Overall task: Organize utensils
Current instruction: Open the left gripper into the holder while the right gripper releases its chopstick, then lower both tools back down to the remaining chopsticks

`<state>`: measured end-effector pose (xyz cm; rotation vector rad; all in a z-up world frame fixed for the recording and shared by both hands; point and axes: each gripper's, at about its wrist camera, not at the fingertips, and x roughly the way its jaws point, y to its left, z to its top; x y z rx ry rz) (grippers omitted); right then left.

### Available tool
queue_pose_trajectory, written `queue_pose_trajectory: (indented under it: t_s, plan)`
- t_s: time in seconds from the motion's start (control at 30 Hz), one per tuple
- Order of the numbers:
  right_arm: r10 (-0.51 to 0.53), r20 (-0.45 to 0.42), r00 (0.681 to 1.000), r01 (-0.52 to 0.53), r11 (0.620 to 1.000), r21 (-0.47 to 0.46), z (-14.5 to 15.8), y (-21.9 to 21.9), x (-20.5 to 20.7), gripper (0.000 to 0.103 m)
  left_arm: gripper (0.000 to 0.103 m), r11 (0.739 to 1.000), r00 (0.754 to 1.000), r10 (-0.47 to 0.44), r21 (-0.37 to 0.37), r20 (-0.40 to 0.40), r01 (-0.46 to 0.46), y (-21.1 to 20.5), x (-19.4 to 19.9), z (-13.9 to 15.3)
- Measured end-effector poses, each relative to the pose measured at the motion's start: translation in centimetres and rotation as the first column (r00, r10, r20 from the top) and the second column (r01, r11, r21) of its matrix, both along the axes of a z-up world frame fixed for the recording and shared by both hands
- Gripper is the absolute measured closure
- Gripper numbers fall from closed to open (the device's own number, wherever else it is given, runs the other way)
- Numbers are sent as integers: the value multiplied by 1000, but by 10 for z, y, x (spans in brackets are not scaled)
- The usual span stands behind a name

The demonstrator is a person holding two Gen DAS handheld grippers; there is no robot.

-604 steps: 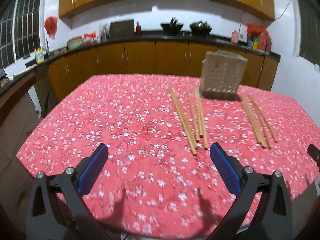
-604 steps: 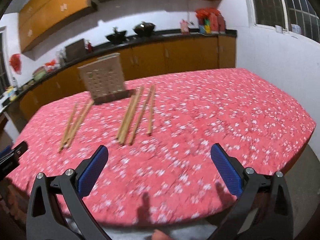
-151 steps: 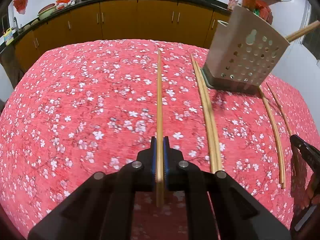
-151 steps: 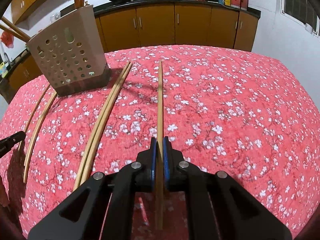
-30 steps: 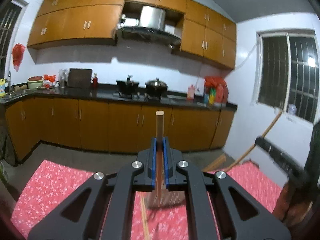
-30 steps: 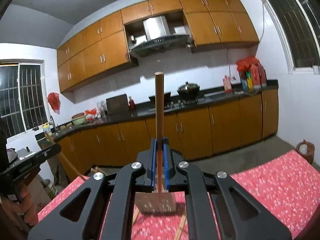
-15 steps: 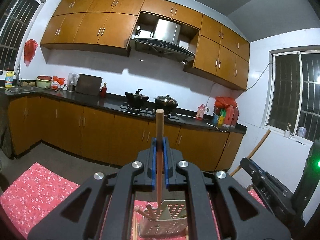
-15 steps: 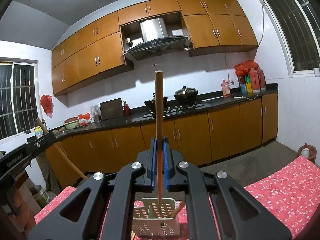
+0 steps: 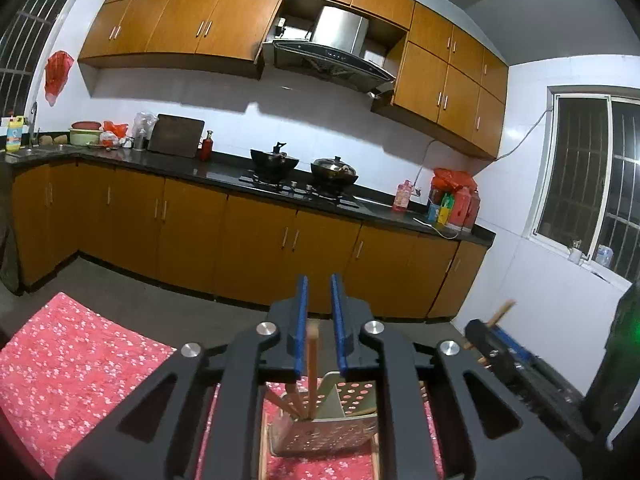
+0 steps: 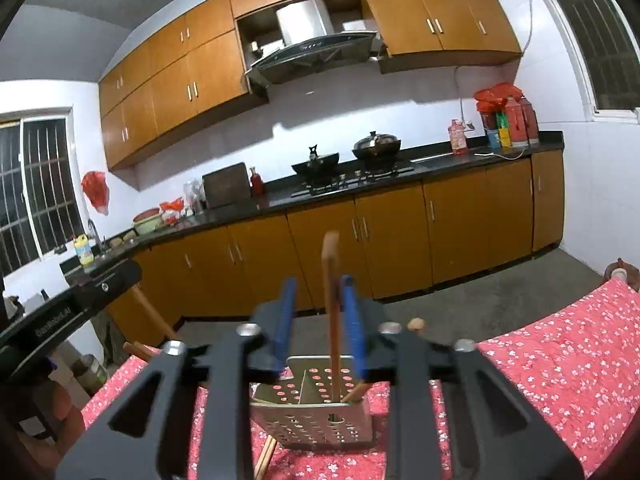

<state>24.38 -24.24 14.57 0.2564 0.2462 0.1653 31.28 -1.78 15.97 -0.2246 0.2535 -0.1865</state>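
Observation:
My left gripper (image 9: 319,320) is open above the perforated utensil holder (image 9: 320,436). A wooden chopstick (image 9: 311,368) stands loose between its blue pads, its lower end in the holder among other chopsticks. My right gripper (image 10: 318,320) is also open above the holder (image 10: 316,420). A chopstick (image 10: 332,312) stands between its pads, close to the right pad, its lower end in the holder. The other gripper shows at the edge of each view.
The holder stands on a table with a red flowered cloth (image 9: 60,372). Chopsticks lie on the cloth beside the holder (image 10: 264,456). Kitchen cabinets and a dark counter (image 9: 240,184) run along the far wall.
Both grippers have opened and let go of their chopsticks, which have dropped lower into the holder. Both grippers have tilted down a little toward the holder.

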Motion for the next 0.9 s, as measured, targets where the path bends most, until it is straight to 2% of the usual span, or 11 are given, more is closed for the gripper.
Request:
queue_pose_trajectory:
  t_s: [0.37,0.47,0.6,0.67,0.7,0.73,0.83,0.9]
  plan:
    - [-35,19,999,34,999,31,15,-28,-50,71,85,1000,999,15,-26,29,-14,24,-46,15]
    - [-53,-23,998,53,998,21,2,-35,-58,71,83,1000,1000,22,-19,12,-22,35,-62,11]
    - [-81,-183,980,82,997,-3,-46,-46,-56,71,79,999,998,50,15,-50,-49,48,-79,-13]
    - [-85,-283,955,83,996,-22,-74,-47,-48,71,79,998,993,62,32,-104,-59,54,-82,-34]
    - [-79,-359,930,73,997,-31,-97,-46,-41,74,79,997,988,66,41,-138,-61,56,-81,-45]
    - [-70,-398,915,61,998,-35,-108,-44,-37,81,79,997,982,69,49,-175,-62,58,-78,-57]
    - [-20,-534,845,8,1000,-23,-152,-33,-23,86,79,995,945,75,86,-318,-50,61,-67,-102]
    - [4,-586,810,-20,1000,-22,-173,-25,-16,86,79,993,928,75,108,-365,-38,59,-63,-120]
